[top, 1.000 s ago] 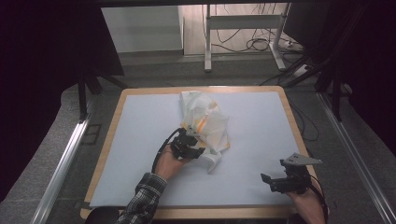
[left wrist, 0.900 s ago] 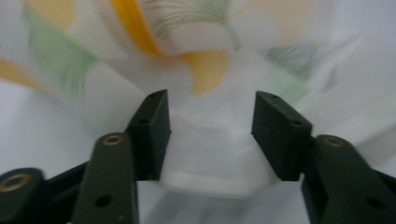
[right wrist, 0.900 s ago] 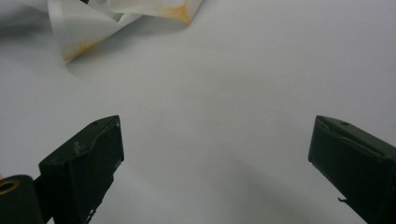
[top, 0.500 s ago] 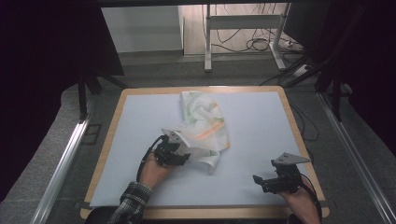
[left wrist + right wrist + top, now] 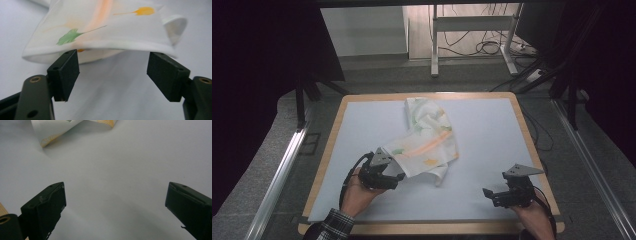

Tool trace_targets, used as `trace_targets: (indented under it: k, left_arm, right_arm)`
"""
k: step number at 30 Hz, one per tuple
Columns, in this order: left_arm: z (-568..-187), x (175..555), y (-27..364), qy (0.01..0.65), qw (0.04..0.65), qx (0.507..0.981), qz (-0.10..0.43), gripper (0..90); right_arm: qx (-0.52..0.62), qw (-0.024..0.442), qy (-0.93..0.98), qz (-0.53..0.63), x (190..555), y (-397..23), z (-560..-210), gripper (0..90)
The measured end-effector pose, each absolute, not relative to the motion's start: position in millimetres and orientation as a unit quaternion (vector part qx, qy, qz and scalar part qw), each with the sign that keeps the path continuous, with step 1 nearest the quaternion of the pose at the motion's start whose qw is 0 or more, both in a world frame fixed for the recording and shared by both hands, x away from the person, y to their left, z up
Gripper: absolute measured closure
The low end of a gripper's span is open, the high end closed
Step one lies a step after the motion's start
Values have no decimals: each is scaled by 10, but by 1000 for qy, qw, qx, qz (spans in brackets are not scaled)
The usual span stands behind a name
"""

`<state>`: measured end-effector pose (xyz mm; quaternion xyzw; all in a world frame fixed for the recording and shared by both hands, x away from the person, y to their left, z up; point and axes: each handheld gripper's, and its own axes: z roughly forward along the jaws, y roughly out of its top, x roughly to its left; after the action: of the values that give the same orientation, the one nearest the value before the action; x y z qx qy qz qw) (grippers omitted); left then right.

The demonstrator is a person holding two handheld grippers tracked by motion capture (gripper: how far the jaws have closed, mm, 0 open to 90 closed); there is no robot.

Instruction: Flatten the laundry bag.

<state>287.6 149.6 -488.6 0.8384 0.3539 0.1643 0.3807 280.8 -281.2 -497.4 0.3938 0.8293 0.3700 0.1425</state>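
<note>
**Left gripper view: jaws opening off the cloth**

Left gripper (image 5: 113, 75) is just opening, jaws apart, cloth (image 5: 427, 142) edge lying beyond them, mid-table toward the far edge. Right gripper (image 5: 497, 192) is waiting, jaws wide, near the right corner. Best backing away low without snagging the hem.

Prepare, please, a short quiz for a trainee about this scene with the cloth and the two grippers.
1. True or false: the left gripper clamps the white leaf-printed cloth.
2. Which gripper is closer to the cloth: A) left, B) right?
3. Fill in: the cloth lies on the pale blue ___ with a wooden rim.

Key: 1 false, its jaws stand open, having just been opening, with the cloth edge just beyond them; 2 A; 3 mat.
</note>
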Motion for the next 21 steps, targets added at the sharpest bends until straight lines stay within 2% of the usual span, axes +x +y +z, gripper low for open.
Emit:
trace_targets:
  k: [7,14,15,16,17,19,21]
  left_arm:
    - [-4851,2874,1324,326,373,849,183,203]
    - [-4869,3009,1078,299,366,863,179,217]
    - [-4874,3031,1044,294,363,866,178,235]
    - [-4888,3069,988,288,358,871,175,316]
    - [-4888,3069,988,288,358,871,175,352]
    - [-4915,3113,940,277,343,882,165,485]
    - [-4919,3117,936,275,335,885,167,512]
  right_arm:
    - [393,141,831,367,2813,-2810,-4985,34]
    - [394,139,831,367,2812,-2810,-4987,34]
    - [394,138,831,367,2811,-2810,-4987,34]
    - [394,138,832,366,2810,-2811,-4987,34]
    - [394,137,832,366,2809,-2812,-4987,34]
    - [393,136,832,366,2810,-2812,-4989,34]
    - [393,135,833,366,2811,-2812,-4990,35]
